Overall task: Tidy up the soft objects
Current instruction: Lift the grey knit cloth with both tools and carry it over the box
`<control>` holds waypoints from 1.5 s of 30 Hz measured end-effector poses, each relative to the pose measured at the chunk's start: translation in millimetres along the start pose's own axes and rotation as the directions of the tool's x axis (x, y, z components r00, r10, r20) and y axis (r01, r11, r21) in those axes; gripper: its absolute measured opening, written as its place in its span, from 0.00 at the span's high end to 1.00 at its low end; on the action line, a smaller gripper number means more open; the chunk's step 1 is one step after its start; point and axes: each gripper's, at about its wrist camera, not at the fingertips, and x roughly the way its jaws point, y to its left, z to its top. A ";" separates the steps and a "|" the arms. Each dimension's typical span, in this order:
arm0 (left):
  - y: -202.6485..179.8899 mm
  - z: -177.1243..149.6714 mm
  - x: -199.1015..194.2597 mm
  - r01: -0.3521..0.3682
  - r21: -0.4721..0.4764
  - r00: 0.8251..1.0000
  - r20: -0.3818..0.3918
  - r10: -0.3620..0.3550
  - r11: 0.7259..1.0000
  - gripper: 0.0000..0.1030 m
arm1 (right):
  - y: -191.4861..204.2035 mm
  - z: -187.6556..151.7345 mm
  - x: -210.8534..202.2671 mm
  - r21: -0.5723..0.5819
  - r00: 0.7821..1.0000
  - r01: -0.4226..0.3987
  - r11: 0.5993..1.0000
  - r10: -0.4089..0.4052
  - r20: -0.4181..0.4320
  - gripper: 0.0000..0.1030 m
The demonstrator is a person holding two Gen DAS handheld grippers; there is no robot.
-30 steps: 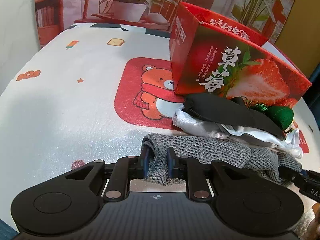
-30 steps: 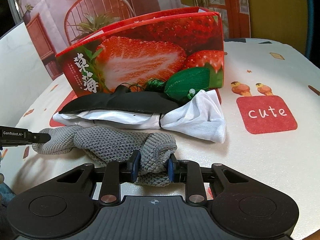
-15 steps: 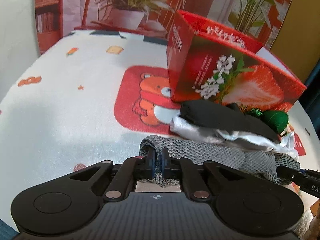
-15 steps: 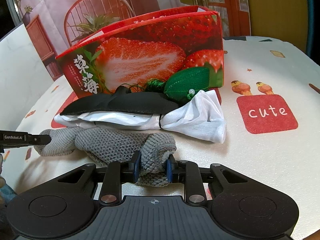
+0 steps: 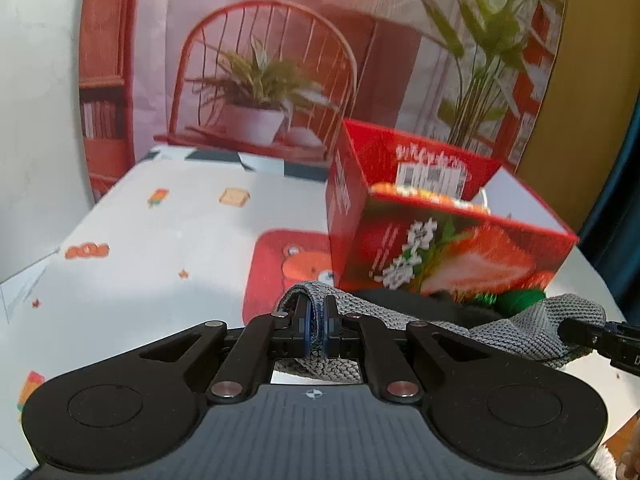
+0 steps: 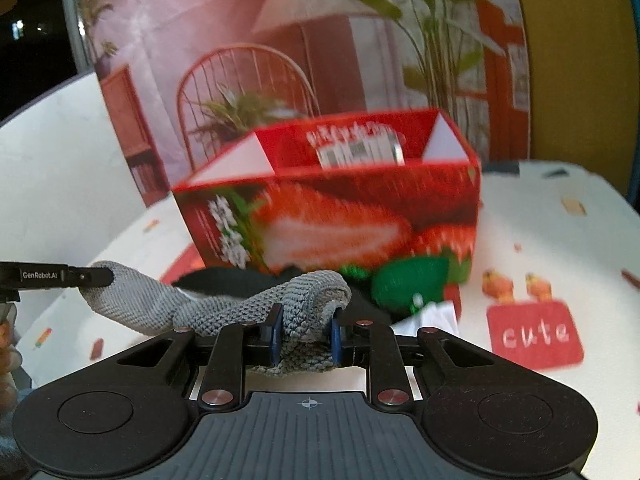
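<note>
I have the grey knitted cloth [image 5: 400, 316] pinched at both ends: left gripper [image 5: 316, 330] clamps one end, right gripper [image 6: 304, 336] a thicker fold. Its long axis spans between them, in front of the open red box [image 6: 332, 216]

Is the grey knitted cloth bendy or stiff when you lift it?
Probably very floppy: the grey knitted cloth sags between the left gripper and the right gripper, each pinching one end. It likely isn't slippery, since the chunky knit bunches between the pads. It seems light.
</note>
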 end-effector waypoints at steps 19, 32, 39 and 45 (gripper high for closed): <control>-26.0 71.6 -12.3 0.034 0.095 0.985 0.168 -0.049 0.995 0.94 | -3.1 95.2 9.3 -0.103 0.991 0.015 0.995 -0.001 0.136 0.80; -72.4 144.4 79.5 -0.020 0.206 0.984 0.175 -0.017 0.978 0.94 | -22.3 182.1 80.5 -0.287 0.980 0.170 0.943 -0.129 0.154 0.80; -85.6 168.1 145.3 -0.038 0.236 0.993 0.120 0.010 0.971 0.94 | -35.2 204.0 141.4 -0.383 0.974 0.226 0.896 -0.200 0.107 0.80; -84.7 177.8 196.1 -0.034 0.236 0.999 0.050 0.022 0.971 0.94 | -46.1 204.9 186.6 -0.417 0.971 0.227 0.880 -0.239 0.023 0.80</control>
